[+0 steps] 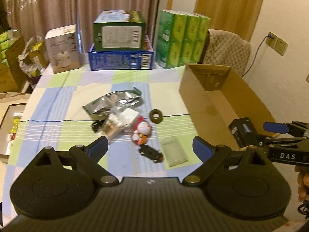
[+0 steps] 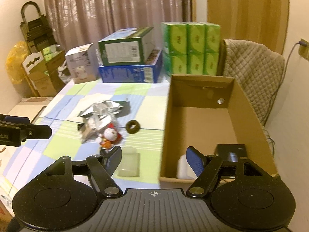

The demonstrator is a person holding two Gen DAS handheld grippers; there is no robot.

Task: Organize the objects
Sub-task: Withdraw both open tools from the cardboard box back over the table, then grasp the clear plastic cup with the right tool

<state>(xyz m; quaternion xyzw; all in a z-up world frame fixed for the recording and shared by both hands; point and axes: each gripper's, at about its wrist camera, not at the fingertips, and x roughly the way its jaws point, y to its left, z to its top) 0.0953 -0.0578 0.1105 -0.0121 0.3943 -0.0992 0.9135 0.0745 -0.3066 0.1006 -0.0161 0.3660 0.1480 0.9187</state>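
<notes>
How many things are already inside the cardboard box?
2 visible: a black box at the near right end of the cardboard box, and a white item near its left wall. More may be hidden.

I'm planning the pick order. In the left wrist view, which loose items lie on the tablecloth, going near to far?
Black toy car → Santa figure → dark ring → silver foil bag. The pale packet overlaps the car's depth, so I left it out.

I count one brown box (image 2: 199, 127) on the bench (image 1: 58, 104). Beside it lie one toy doll (image 1: 142, 132), one toy car (image 1: 151, 153), one dark ring (image 1: 156, 116), one silver bag (image 1: 112, 104) and one small clear pouch (image 1: 174, 151). Inside I see one black box (image 2: 230, 152).
</notes>
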